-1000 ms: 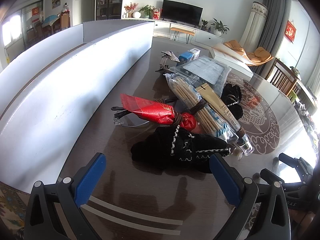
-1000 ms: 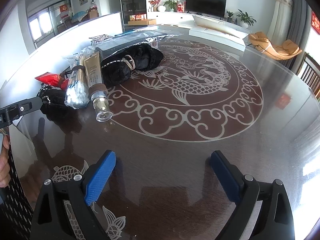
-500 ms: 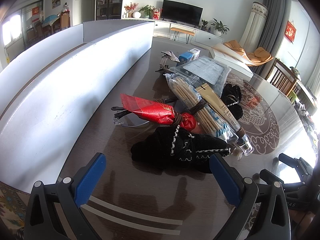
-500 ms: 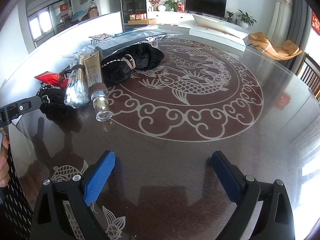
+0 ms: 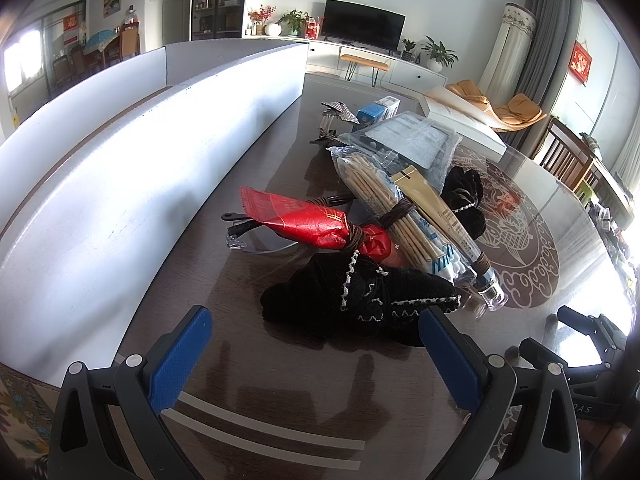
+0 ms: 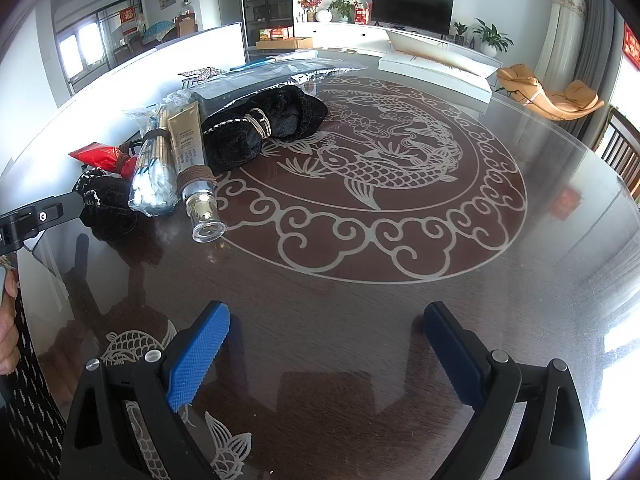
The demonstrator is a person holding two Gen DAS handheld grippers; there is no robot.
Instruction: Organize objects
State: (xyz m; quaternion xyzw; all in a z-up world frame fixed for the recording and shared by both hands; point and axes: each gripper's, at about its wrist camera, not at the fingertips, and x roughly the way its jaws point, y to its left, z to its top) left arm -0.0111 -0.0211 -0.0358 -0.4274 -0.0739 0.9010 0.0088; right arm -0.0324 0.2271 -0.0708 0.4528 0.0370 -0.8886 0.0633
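red packet [image 5: 308,222], black white-stitched pouch [image 5: 360,300]

The table [image 6: 360,340] is dark wood grain under a glossy, mirror-like top. The black pouch [image 5: 360,300] looks like matt, fuzzy cloth with white stitching. The red packet [image 5: 304,224] is shiny, crinkled foil. The wooden sticks [image 5: 384,200] sit in clear, glossy plastic. The gripper pads [image 6: 198,354] are blue, ribbed rubber.

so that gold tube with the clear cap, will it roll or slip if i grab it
The gold tube lies flat with its round clear cap on the glossy table, so a nudge could probably roll it. The flattened gold end looks squeezable, likely soft under the fingers. The cord wrap near the cap may offer better grip.
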